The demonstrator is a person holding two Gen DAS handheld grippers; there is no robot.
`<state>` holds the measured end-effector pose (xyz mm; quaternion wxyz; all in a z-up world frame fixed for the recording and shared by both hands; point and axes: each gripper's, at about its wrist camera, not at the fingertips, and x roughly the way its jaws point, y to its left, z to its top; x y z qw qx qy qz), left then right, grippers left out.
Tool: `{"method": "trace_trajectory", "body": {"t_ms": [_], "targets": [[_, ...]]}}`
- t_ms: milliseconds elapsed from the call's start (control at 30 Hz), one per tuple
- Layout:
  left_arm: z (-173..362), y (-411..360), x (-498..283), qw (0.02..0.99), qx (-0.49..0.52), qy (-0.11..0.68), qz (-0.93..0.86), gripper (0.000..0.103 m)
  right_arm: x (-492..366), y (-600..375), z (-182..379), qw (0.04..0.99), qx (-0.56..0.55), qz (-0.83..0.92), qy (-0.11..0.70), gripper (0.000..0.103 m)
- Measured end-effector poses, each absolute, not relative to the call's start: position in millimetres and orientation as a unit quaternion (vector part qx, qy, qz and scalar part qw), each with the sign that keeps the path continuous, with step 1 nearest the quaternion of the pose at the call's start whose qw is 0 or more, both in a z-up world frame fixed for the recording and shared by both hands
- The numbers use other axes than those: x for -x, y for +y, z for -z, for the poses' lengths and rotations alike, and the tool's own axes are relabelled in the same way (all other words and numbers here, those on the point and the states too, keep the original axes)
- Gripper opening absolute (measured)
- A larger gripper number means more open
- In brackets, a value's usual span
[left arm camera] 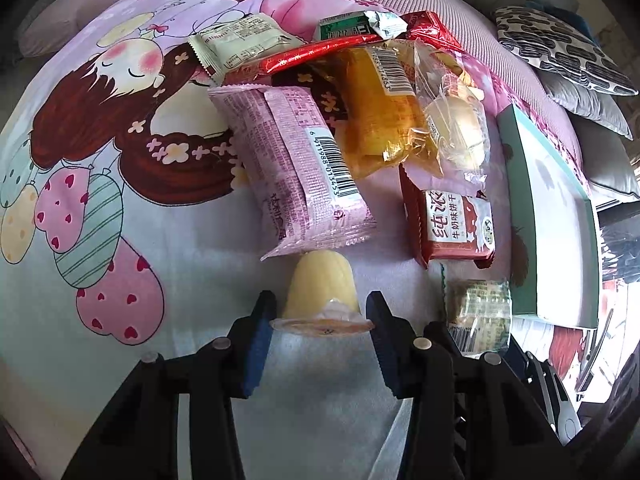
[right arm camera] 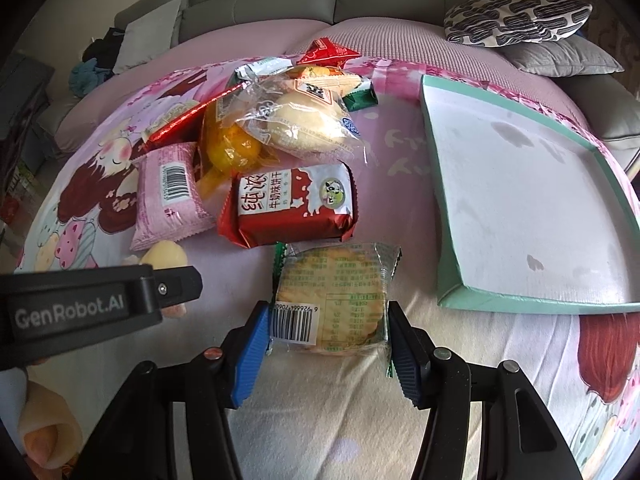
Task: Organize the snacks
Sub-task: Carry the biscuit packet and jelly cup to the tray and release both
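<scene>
**Snacks lying on a cartoon bedsheet, a hand-held gripper at two of them**

Snacks are lying in a loose heap on a bedsheet [right arm camera: 328, 420] printed with a cartoon girl, and the red biscuit pack [right arm camera: 290, 206] is serving as landmark. Nearest the right camera, the right hand-held gripper [right arm camera: 328, 350] is standing wide, its blue pads flanking the cracker packet [right arm camera: 334, 296] that is lying just in front of the red biscuit pack; whether they are touching it cannot be told. To the left of the red biscuit pack, the left hand-held gripper [left arm camera: 320, 320] is standing open around the rim of a yellow jelly cup [left arm camera: 322, 290], apparently not yet clamping. Beyond the cup, a pink wrapper [left arm camera: 296, 168] is lying. Behind the red biscuit pack, an orange bag [left arm camera: 378, 112] and a clear bun bag [right arm camera: 304, 120] are piling up. Right of it, a teal-edged tray [right arm camera: 448, 264] is sitting.
</scene>
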<state>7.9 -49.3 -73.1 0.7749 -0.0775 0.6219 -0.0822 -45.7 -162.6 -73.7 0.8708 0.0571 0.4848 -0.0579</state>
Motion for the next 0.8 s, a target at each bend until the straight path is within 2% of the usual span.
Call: {"method": "trace_trajectory", "body": {"t_ms": [500,800], "targets": [[54.9,-49.5,-27.5,0.792,0.100,0.595,0.097,0.048,62.7,-170.0,49.9,0.890,-0.077,0.068,0.445,0.059],[21.2,-74.8,-45.4,0.828,0.098,0.540,0.111,0.048,58.5,-185.6,22.0,0.908,-0.094,0.090,0.398,0.059]]}}
